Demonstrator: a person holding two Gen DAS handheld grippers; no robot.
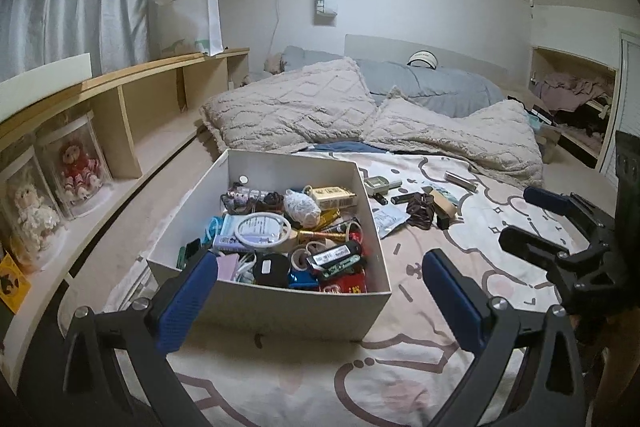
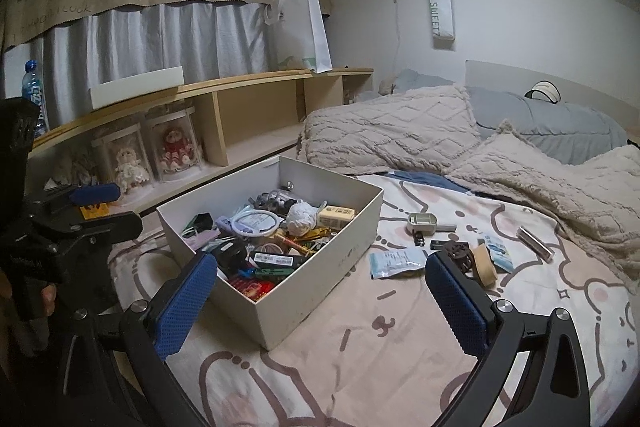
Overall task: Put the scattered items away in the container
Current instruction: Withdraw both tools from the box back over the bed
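Note:
A white cardboard box (image 1: 280,301) (image 2: 320,267) stands on the bed, filled with many small items. Scattered on the bedspread to its right lie a brown hair scrunchie (image 1: 421,213) (image 2: 460,253), a blue-white packet (image 1: 386,221) (image 2: 394,263), a tan tape roll (image 2: 484,265), a silver tube (image 2: 534,243) and a small green-white device (image 2: 422,222). My left gripper (image 1: 320,287) is open and empty, held in front of the box. My right gripper (image 2: 320,291) is open and empty, near the box's front corner; it also shows in the left wrist view (image 1: 532,219).
A long wooden shelf (image 2: 240,123) with two boxed dolls (image 2: 152,155) runs along the left of the bed. Fluffy beige blankets (image 1: 288,107) and a grey duvet (image 1: 440,87) lie behind the box. A white paper bag (image 2: 304,31) stands on the shelf top.

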